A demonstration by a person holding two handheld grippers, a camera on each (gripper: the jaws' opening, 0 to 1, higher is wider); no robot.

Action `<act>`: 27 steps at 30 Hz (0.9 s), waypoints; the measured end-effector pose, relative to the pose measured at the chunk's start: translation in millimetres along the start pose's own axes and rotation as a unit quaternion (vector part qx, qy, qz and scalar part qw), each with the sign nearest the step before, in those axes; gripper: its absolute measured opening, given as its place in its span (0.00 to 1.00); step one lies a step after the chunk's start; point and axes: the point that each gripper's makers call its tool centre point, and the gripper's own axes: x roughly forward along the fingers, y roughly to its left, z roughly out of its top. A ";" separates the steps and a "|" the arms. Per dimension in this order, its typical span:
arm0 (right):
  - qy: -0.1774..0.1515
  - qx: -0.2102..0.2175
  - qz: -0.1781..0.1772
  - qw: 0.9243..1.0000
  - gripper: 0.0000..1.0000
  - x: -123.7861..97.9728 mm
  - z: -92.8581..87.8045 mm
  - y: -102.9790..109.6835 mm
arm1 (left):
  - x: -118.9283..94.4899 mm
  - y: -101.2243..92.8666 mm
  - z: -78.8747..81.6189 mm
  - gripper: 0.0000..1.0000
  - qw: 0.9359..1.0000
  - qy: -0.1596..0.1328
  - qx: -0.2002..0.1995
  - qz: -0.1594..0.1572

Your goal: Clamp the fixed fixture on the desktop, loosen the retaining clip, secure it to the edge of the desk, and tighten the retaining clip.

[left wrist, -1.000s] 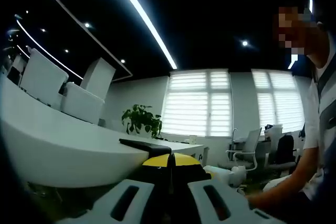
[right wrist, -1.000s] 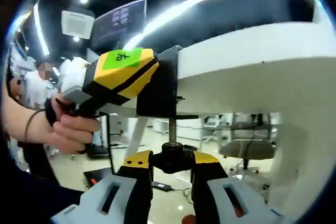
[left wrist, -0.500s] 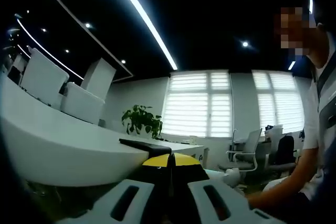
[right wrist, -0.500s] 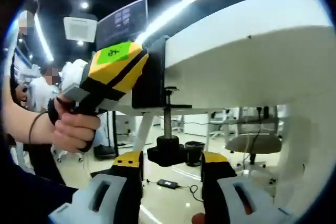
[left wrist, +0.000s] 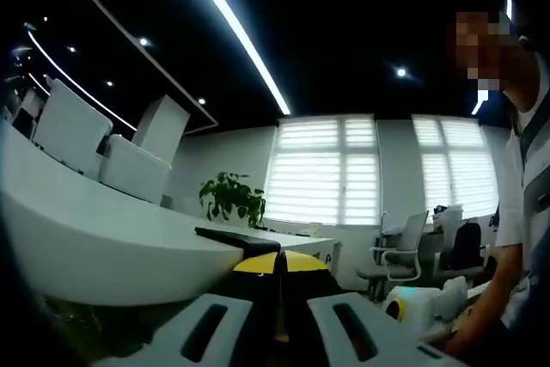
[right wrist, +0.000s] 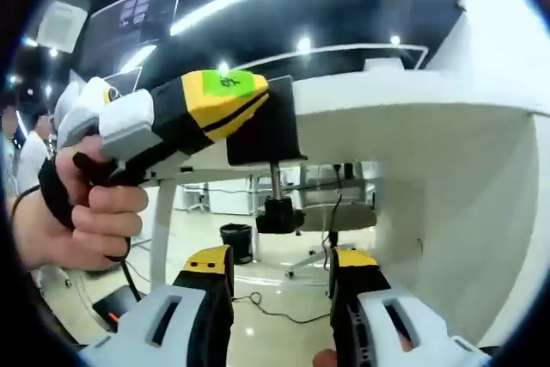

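Underneath the white desk (right wrist: 412, 139), the right gripper view looks up at the black fixture (right wrist: 262, 131) hooked over the desk edge, its threaded screw hanging down to a black retaining knob (right wrist: 278, 215). The right tool (right wrist: 281, 268) sits just below that knob with its yellow-tipped jaws spread wide and holding nothing. The left tool (right wrist: 185, 118), yellow and black with a green sticker, is pressed against the fixture's side, a person's hand (right wrist: 82, 212) wrapped round its handle. In the left gripper view, that tool (left wrist: 277, 268) has its jaws drawn together, apparently gripping the fixture (left wrist: 238, 238) at the desk (left wrist: 94, 247) edge, though the contact is dark. A potted plant (left wrist: 232, 197) stands beyond.
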 end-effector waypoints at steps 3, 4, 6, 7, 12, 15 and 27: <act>-0.024 -0.009 -0.011 1.000 0.40 5.7 7.2 1.1 | 0.0 -1.8 0.1 0.02 1.000 -0.002 0.000 0.002; -0.026 -0.026 -0.016 0.999 0.39 8.2 6.1 2.5 | 0.0 -2.4 0.1 0.02 1.000 -0.004 -0.001 0.003; -0.021 -0.026 -0.014 0.999 0.39 14.6 1.7 7.8 | 0.0 -3.8 0.1 0.02 1.000 -0.009 -0.002 0.005; -0.022 -0.022 -0.019 0.999 0.39 18.8 1.6 7.9 | 0.2 -3.6 0.4 0.02 1.000 -0.009 -0.002 0.005; -0.030 -0.035 -0.028 0.999 0.38 28.2 9.6 8.8 | 1.1 -1.6 0.1 0.02 1.000 0.000 0.001 0.005; -0.035 -0.046 -0.031 0.998 0.37 33.9 15.0 11.3 | 1.0 -2.7 0.0 0.02 1.000 -0.001 -0.001 0.003; -0.037 -0.060 0.004 0.997 0.26 40.4 9.6 2.8 | 1.9 3.7 0.3 0.02 1.000 -0.002 -0.002 0.004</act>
